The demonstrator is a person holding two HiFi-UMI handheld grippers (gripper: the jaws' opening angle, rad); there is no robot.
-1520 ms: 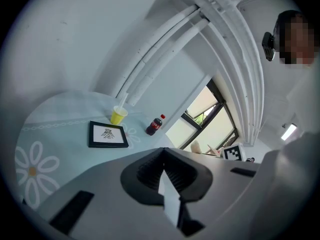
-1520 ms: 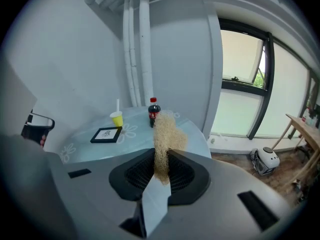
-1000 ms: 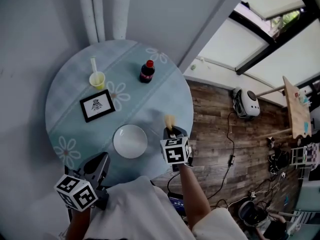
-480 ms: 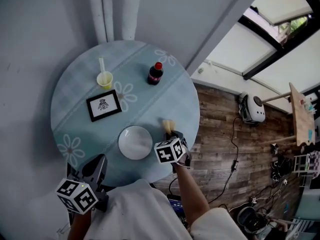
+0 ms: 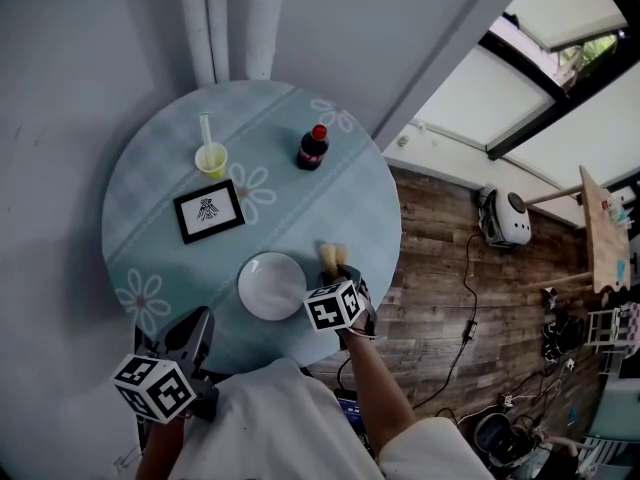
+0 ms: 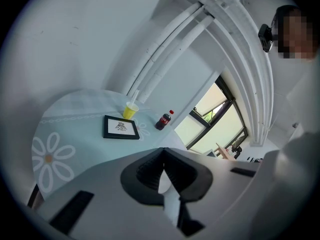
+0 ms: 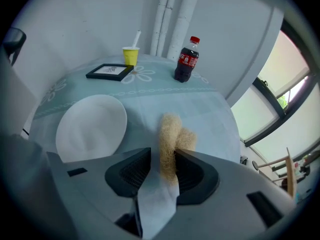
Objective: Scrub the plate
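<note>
An empty white plate [image 5: 272, 285] [image 7: 92, 126] lies near the front edge of the round blue table [image 5: 150, 198]. Just right of it a tan loofah sponge [image 5: 333, 255] [image 7: 170, 139] stands on the cloth. My right gripper [image 5: 340, 274] [image 7: 162, 169] points steeply down over the sponge. Its jaws have just been opening: the sponge is still between them, leaning on the right pad with a gap at the left pad. At the table's near left edge my left gripper [image 5: 198, 323] [image 6: 163, 171] is shut on nothing, short of the plate.
A black picture frame [image 5: 209, 211], a yellow cup with a straw [image 5: 211, 158] and a cola bottle [image 5: 313, 148] stand farther back on the table. White pipes [image 5: 230, 18] run up the wall behind. Wooden floor with cables [image 5: 465, 298] lies to the right.
My right gripper has come down toward the table with the sponge, beside the plate, and its jaws now stand wider apart. The left gripper has barely shifted.
</note>
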